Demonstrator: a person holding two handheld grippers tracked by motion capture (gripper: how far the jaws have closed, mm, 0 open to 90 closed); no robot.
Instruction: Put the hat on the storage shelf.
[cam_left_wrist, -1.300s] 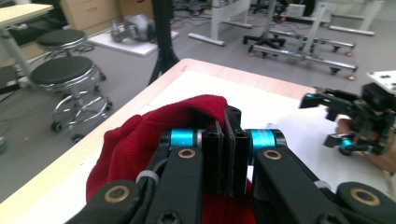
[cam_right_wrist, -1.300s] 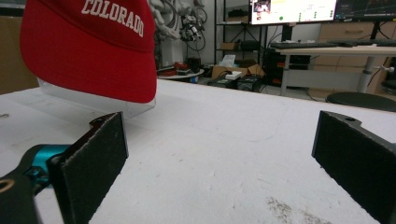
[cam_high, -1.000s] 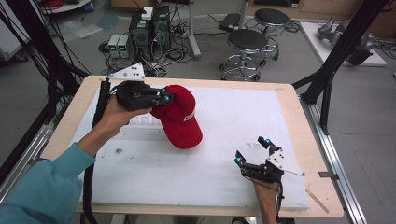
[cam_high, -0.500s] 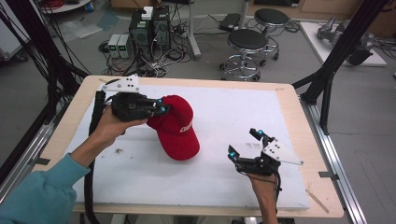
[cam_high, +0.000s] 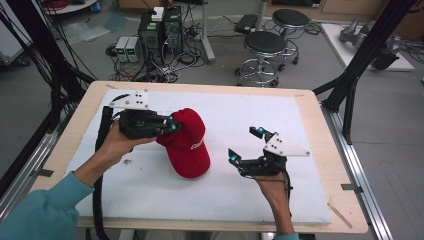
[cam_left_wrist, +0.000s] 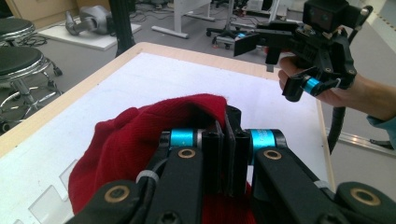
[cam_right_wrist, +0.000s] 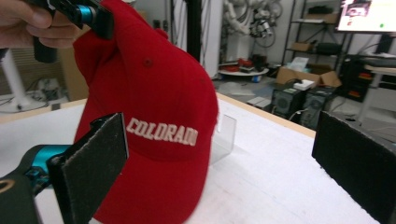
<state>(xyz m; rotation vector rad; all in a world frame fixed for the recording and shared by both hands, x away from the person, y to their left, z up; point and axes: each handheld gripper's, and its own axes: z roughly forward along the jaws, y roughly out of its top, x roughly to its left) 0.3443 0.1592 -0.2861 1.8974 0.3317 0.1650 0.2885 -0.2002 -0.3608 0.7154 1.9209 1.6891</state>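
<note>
Cap: red cap (cam_high: 187, 142) lies on the white tabletop (cam_high: 310, 125), left of middle, back edge lifted.
Left tongs (cam_high: 172, 124): clamped tight on the cap's rear fabric, holding it up.
Right tongs (cam_high: 246, 145): jaws spread wide, holding nothing, apart from the cap.
Direction: cap lies to the left of the right tongs, brim end nearest them.
Long axis: from the pinched back toward the person.
Next move, likely: right tongs close on the brim.

Bright, even indoor light; soft shadows.
</note>
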